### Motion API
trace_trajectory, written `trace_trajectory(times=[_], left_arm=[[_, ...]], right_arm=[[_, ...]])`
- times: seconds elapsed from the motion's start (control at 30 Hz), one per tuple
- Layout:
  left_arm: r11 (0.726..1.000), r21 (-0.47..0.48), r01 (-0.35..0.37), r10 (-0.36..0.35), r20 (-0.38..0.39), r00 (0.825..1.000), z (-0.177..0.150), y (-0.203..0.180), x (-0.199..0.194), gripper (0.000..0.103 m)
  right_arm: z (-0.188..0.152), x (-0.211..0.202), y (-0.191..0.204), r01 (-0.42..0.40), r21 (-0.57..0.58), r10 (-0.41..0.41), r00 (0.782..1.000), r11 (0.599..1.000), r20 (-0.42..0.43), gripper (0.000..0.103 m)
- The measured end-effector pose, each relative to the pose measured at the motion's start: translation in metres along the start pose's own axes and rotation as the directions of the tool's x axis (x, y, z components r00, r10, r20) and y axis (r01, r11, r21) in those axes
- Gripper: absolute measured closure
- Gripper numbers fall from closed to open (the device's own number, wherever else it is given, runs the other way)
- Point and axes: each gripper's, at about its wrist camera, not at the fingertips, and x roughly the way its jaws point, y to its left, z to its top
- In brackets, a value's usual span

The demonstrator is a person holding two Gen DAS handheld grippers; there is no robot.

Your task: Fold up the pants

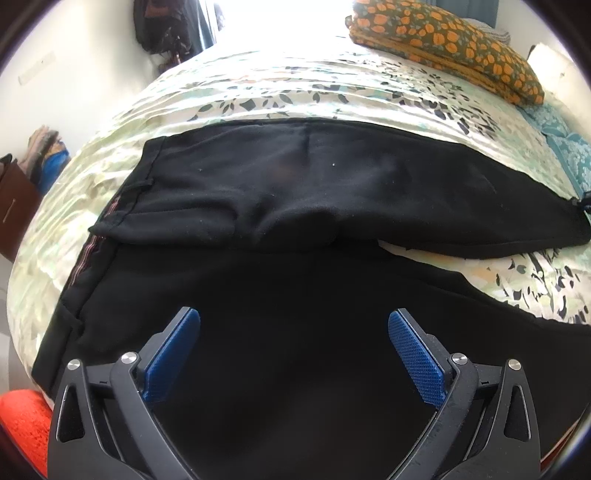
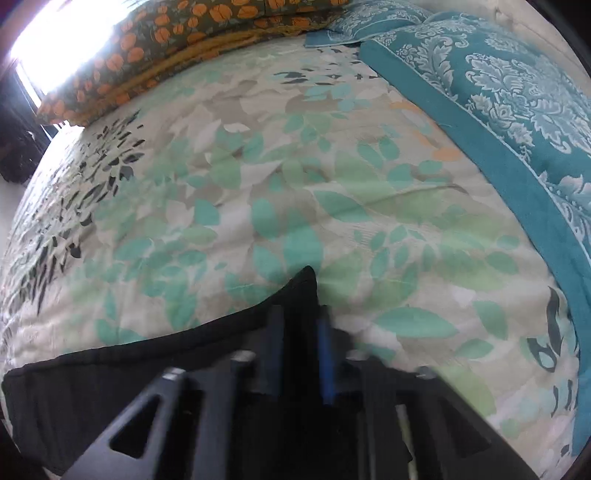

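Pants (image 1: 295, 192) spread black across bed (image 1: 258, 88), soft, light, limp; best pinched at hem or waistband. Left tongs (image 1: 294, 325) gaping above cloth; right tongs (image 2: 301, 317) clamped on hem corner.

Strong daylight floods in from a blown-out white window (image 1: 295, 26) at the top of the left wrist view and glares again at the right wrist view's upper left corner. The black fabric pants (image 1: 295, 192) lose nearly all detail in shadow. The right wrist view is motion-blurred, its dark fingers (image 2: 327, 362) smeared. Both views bulge with fisheye distortion, dark vignettes ringing the edges.
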Motion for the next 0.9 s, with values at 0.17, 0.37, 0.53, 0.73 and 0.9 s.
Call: trace_trajectory(times=[0.17, 0.37, 0.53, 0.73, 0.9], left_arm=[[0.999, -0.013, 0.031, -0.031, 0.01, 0.999, 0.009, 0.002, -0.005, 0.001], [0.991, 0.022, 0.133, -0.134, 0.052, 0.99, 0.052, -0.003, -0.019, 0.001], [0.949, 0.014, 0.314, -0.313, -0.047, 0.948, 0.116, -0.015, 0.002, 0.001], [0.866, -0.109, 0.488, -0.5, -0.144, 0.854, 0.17, -0.047, 0.036, 0.001], [0.819, -0.238, 0.522, -0.569, -0.217, 0.793, 0.184, -0.084, 0.073, 0.001]], right_arm=[[-0.033, -0.088, 0.026, -0.081, -0.114, 0.096, 0.986, 0.99, 0.139, 0.095], [-0.126, -0.209, 0.068, -0.198, -0.279, 0.27, 0.93, 0.94, 0.251, 0.095], [-0.205, -0.274, 0.072, -0.268, -0.3, 0.357, 0.884, 0.916, 0.301, 0.095], [-0.281, -0.319, 0.066, -0.304, -0.337, 0.412, 0.853, 0.891, 0.32, 0.095], [-0.318, -0.335, 0.056, -0.304, -0.343, 0.42, 0.842, 0.889, 0.34, 0.095]])
